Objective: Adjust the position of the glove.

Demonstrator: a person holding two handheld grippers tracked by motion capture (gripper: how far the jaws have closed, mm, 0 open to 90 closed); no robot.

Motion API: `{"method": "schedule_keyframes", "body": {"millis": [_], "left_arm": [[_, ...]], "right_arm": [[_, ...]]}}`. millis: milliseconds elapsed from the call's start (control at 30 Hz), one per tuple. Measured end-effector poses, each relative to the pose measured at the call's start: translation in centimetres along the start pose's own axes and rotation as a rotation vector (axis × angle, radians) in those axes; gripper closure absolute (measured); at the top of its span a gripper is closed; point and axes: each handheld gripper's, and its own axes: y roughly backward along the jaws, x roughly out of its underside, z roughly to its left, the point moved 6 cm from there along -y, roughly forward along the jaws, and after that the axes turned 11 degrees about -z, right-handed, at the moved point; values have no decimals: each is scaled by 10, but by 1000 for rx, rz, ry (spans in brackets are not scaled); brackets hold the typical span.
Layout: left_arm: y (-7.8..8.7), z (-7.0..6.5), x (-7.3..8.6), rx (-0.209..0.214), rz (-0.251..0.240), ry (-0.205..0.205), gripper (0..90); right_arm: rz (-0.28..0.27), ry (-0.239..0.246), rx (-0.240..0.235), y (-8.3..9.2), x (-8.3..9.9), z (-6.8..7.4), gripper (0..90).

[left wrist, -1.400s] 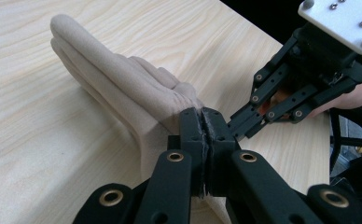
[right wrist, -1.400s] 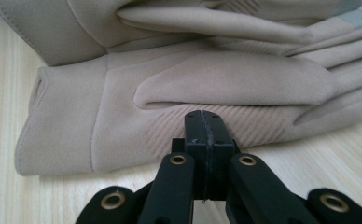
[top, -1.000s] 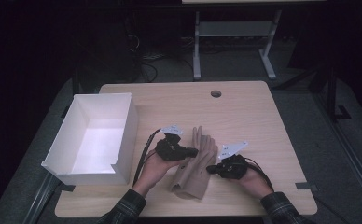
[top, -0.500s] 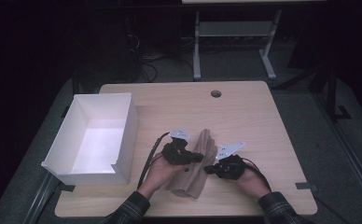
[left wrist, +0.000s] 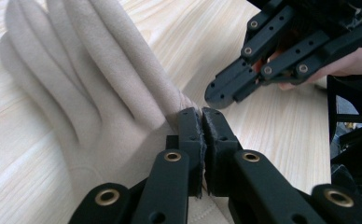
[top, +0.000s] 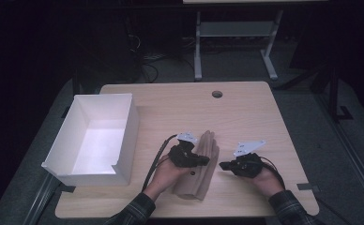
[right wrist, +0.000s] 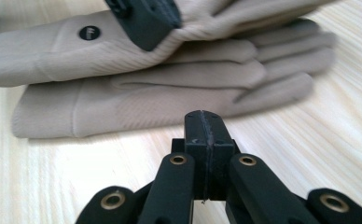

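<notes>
Two beige gloves (top: 203, 176) lie stacked near the table's front edge, fingers pointing away from the person. My left gripper (top: 205, 161) rests over them, and its jaws (left wrist: 201, 113) are shut on a puckered fold at the edge of the top glove (left wrist: 76, 88). The right gripper view has that top glove (right wrist: 53, 51) raised a little off the lower glove (right wrist: 170, 102), with the left gripper (right wrist: 146, 21) on it. My right gripper (top: 223, 165) sits just right of the gloves, pointing left at them. Its jaws (right wrist: 202, 117) are shut with nothing between them, and it hovers close by (left wrist: 215, 93) in the left gripper view.
A white open box (top: 126, 136) stands at the table's left, close to the left forearm. A round cable hole (top: 216, 94) sits near the far edge. Bare wooden tabletop (top: 264, 122) lies beyond and right of the gloves.
The left gripper has moved right and nearer the person, onto the middle of the gloves. The right gripper has drawn back to the right, off the gloves' edge.
</notes>
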Motion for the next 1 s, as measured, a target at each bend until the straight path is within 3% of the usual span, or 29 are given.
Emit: {"method": "schedule_keyframes", "body": {"millis": [200, 267, 333, 500, 667, 933, 1000], "left_arm": [[-6, -8, -4, 26, -19, -6, 799], [-6, -12, -5, 27, -18, -14, 801], [-5, -16, -4, 31, -8, -25, 859], [-12, -26, 6, 23, 31, -48, 897], [-17, -29, 16, 11, 75, -53, 897], [-18, -30, 29, -28, 158, -107, 897], [-16, -29, 30, -33, 158, -113, 897]], "right_arm": [[0, -9, 40, 10, 5, -12, 886], [5, -12, 46, 12, 7, -15, 859], [11, -19, 52, 13, 8, -15, 819], [11, -26, 78, 14, 12, -21, 592], [6, -27, 144, 14, 15, -29, 405], [3, -36, 212, 16, 19, -41, 290], [5, -53, 226, 16, 20, -43, 281]]}}
